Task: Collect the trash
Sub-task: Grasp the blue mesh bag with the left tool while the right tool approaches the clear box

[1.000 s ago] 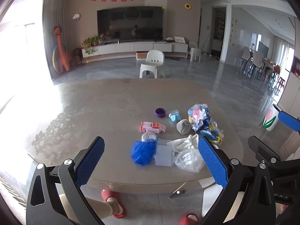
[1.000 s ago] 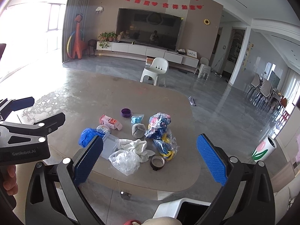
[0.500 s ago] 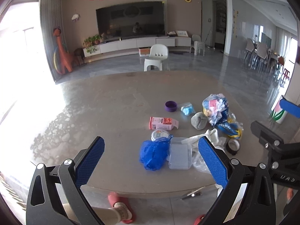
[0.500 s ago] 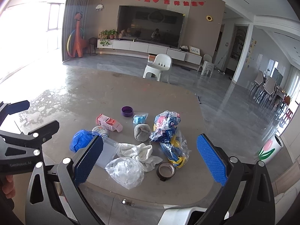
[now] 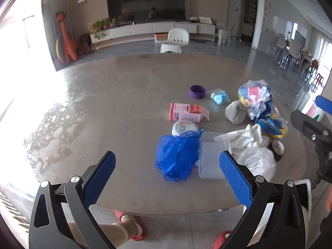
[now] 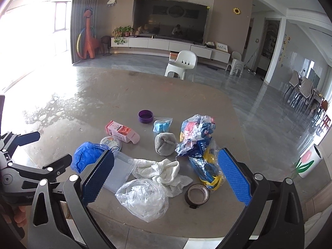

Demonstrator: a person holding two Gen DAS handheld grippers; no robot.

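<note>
A broad, glossy grey-brown stone table [image 6: 87, 95] carries a cluster of litter ahead of the grippers. Nearest the right one lie a crumpled clear plastic bag [image 6: 143, 197] and a dark tape roll [image 6: 197, 193], with a white cloth [image 6: 164, 170] just beyond. A blue mesh puff [image 5: 178, 155] touches a clear plastic lid [image 5: 211, 155]. Farther out sit a pink carton [image 5: 186, 112], a grey pouch [image 6: 165, 144] and a purple cap [image 6: 145, 116].

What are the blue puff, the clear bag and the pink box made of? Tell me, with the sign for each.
Blue puff: looks like fine plastic mesh, gathered and ruffled; light shows through its edges.
Clear bag: thin plastic film, glossy and crinkled, see-through.
Pink box: probably printed cardboard, with flat faces, sharp folds and an open end flap.
</note>
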